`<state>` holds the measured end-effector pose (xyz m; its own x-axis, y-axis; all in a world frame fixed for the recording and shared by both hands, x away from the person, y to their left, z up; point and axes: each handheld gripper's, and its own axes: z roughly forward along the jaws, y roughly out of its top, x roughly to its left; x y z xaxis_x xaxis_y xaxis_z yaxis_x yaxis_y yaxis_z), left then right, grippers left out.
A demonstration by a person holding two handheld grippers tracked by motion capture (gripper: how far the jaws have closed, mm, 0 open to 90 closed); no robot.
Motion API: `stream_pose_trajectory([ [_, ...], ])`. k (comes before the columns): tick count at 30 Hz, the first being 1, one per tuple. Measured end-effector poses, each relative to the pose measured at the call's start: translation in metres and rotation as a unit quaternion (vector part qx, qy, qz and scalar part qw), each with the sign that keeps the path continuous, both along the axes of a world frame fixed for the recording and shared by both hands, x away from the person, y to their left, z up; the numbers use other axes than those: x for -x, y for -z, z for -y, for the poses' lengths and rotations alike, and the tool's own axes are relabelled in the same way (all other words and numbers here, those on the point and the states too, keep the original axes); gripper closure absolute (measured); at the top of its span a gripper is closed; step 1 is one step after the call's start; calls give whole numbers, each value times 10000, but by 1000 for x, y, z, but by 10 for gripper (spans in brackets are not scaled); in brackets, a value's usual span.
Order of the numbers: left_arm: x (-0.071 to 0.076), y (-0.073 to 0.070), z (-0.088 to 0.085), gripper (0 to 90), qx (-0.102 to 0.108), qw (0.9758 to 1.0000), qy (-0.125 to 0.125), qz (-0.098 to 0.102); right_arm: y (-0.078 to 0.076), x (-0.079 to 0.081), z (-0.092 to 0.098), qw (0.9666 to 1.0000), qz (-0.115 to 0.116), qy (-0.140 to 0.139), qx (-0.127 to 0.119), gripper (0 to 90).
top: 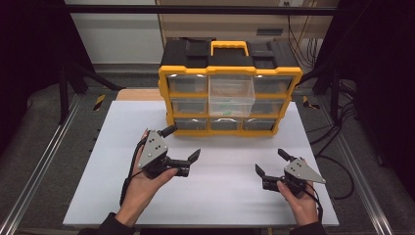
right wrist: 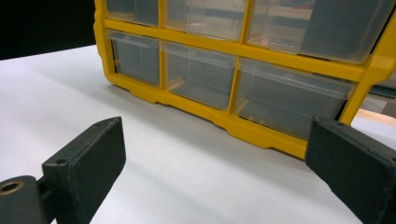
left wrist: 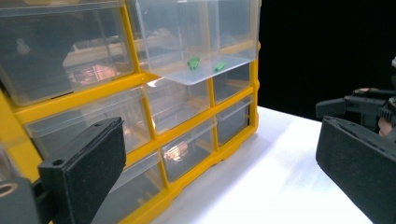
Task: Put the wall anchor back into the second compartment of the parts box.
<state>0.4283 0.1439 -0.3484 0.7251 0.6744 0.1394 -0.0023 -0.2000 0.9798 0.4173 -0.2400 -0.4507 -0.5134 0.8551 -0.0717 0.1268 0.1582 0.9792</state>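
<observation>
A yellow and black drawer cabinet (top: 230, 71) stands at the back of the white table (top: 210, 196). Its top middle clear drawer (top: 231, 95) is pulled out and holds two small green parts (left wrist: 194, 62). My left gripper (top: 182, 144) hovers open in front of the cabinet's lower left corner, with nothing between its jaws. My right gripper (top: 270, 162) is open too, lower on the table's right side, also empty. In the right gripper view the bottom row of drawers (right wrist: 198, 74) sits shut, and the left gripper view shows the cabinet (left wrist: 140, 84) close up with the right gripper (left wrist: 359, 105) beyond.
Metal rails (top: 34, 166) run along both sides of the table. Black cables (top: 342, 132) lie on the floor at the right. A dark frame post (top: 63, 73) stands at the back left. Bare white tabletop lies between the two grippers.
</observation>
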Motion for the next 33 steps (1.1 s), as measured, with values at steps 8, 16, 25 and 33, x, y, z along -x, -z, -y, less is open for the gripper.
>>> stream_pose_trajectory([
  [8, 5, 9, -18, 13, 33, 10000, -16, 61, 0, 0, -1, 10000, -14, 37, -38, 56],
  [16, 8, 20, -36, 13, 121, 9999, -84, 46, 0, 1, -2, 9999, -36, 60, -75, 54],
  [25, 10, 26, -55, 13, 148, 9997, -199, 16, 0, 1, -5, 9999, -111, 29, -67, 52],
  [33, 8, 35, -74, 13, 132, 9992, -316, 190, -1, 1, -6, 9998, -199, 14, -66, 46],
])
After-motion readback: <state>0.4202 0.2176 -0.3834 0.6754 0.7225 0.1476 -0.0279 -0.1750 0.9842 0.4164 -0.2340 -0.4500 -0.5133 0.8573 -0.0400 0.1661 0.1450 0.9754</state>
